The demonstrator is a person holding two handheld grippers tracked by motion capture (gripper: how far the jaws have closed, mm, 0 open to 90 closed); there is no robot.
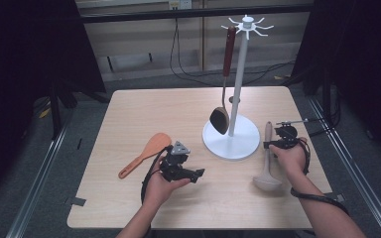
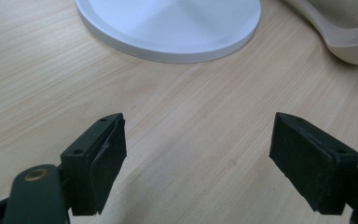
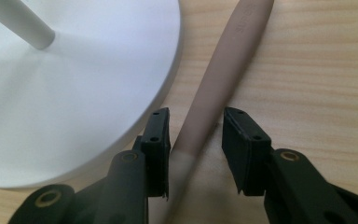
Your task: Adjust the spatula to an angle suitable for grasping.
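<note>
Beige ladle [image 1: 267, 163]: lies flat on the wooden table [image 1: 129, 198], right of centre in the high view, bowl toward the lower edge of the frame, handle running up alongside the stand's base. In the right gripper view its handle [image 3: 219, 84] crosses from upper right down between the jaws.

Right gripper [image 1: 282, 141]: held by the right hand [image 1: 292, 157] at the ladle's handle. Jaws straddle the handle, part-way apart; the left pad looks to touch it and a gap shows at the right, though firm contact is hard to judge from this angle.

Left gripper [image 1: 181, 168]: held in the left hand [image 1: 161, 186], lower centre of the high view, resting low over the table. In the left gripper view its jaws stand wide apart over bare wood, nothing between them; the stand's base [image 2: 168, 28] lies at upper centre and the ladle's bowl [image 2: 349, 32] at upper right.

White utensil stand [image 1: 238, 89]: round base, upright pole, hooked crown at the top, centre right of the table.

Dark spatula with red handle [image 1: 224, 84]: hangs from the crown, blade just above the base.

Orange rice paddle [image 1: 146, 154]: lies flat, left of the left gripper, blade toward the upper right.
</note>
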